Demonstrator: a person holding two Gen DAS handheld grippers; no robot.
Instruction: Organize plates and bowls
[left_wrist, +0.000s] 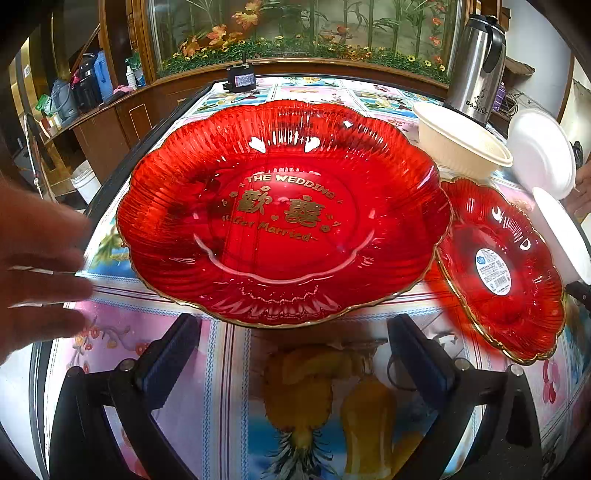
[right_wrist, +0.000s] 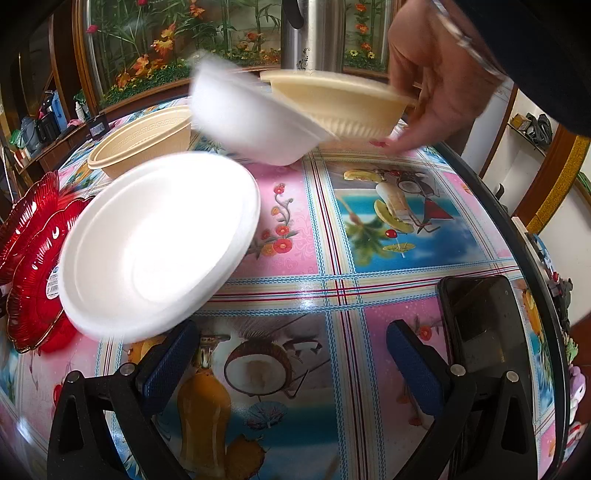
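On a desk covered in a bright patterned cloth, a large red plate lies far of the open, empty left hand-held gripper, a smaller red plate overlapping its right edge, while the right hand-held gripper gapes empty near white foam bowls.

home dining room | patterned tablecloth | thermos | wooden cabinet with clutter

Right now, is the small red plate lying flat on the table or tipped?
Tipped. In the left wrist view the small red plate faces the camera, label showing, its upper rim against the white foam plate.
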